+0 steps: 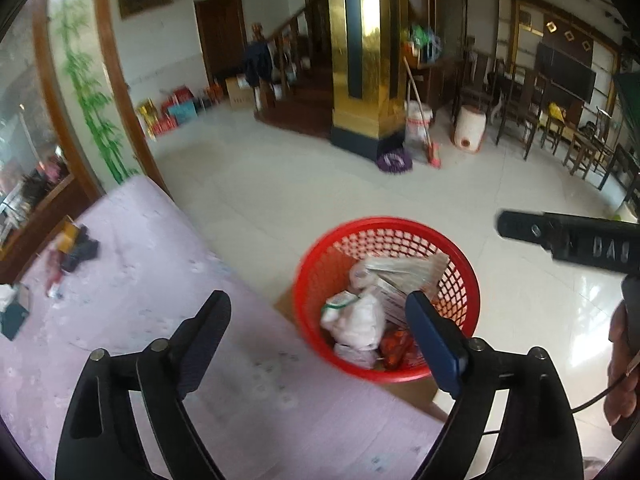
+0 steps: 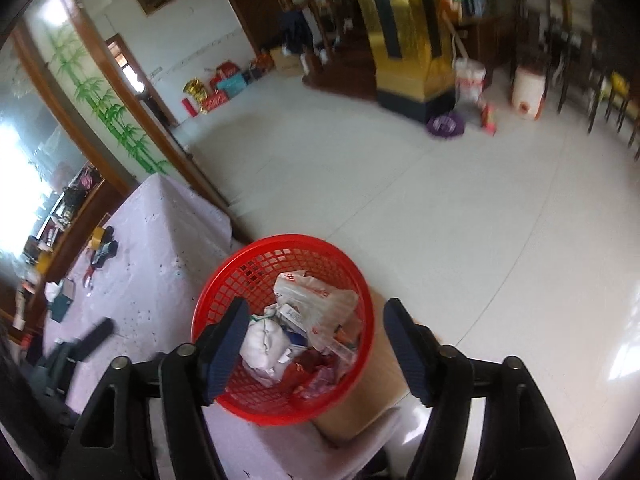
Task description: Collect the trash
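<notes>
Both grippers, left [image 1: 318, 318] and right [image 2: 316, 334], are held apart and empty above the red basket [image 2: 224, 280] of trash beside the table [image 1: 140, 280]; remaining litter should be approached slowly, jaws kept wide

A red mesh basket [image 1: 386, 300] stands upright at lower centre of both wrist views, just beside the edge of the pink-covered surface [image 1: 160, 280], on a piece of cardboard [image 2: 372, 400]. Inside lies a heap of trash: a knotted white plastic bag [image 1: 356, 320], a flat white printed packet [image 2: 308, 296] leaning across the top, and red wrappers [image 1: 396, 346] at the bottom
</notes>
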A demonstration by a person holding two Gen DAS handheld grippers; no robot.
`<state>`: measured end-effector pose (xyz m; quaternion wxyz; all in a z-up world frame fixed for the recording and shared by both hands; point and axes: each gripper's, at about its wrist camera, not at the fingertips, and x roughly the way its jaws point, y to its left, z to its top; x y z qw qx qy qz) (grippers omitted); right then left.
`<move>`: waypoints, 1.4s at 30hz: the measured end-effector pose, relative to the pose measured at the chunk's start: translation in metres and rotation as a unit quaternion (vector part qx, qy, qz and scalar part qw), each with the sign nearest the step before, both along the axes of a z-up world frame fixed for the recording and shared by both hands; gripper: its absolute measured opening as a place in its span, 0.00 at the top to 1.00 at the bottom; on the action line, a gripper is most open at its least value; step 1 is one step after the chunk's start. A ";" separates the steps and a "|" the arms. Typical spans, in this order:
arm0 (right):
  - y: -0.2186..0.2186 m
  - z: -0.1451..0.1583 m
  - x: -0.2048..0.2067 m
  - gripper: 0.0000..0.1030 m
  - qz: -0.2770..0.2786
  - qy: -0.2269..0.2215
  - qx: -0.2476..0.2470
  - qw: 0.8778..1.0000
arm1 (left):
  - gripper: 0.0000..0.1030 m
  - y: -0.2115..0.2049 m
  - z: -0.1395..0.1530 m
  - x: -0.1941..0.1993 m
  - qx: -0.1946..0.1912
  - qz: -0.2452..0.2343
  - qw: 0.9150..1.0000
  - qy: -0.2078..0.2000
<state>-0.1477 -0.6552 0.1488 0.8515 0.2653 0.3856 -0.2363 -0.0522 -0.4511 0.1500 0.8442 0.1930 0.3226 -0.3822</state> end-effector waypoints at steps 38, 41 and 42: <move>0.206 0.080 -0.090 0.02 -0.016 -0.012 -0.226 0.974 | 0.04 0.150 0.048 -0.052 0.002 0.057 0.996 -0.072; 0.207 0.080 -0.088 0.01 -0.011 -0.013 -0.228 0.974 | 0.04 0.151 0.048 -0.054 0.000 0.059 0.996 -0.074; 0.207 0.080 -0.087 0.01 -0.011 -0.013 -0.228 0.974 | 0.04 0.151 0.049 -0.054 -0.001 0.059 0.995 -0.074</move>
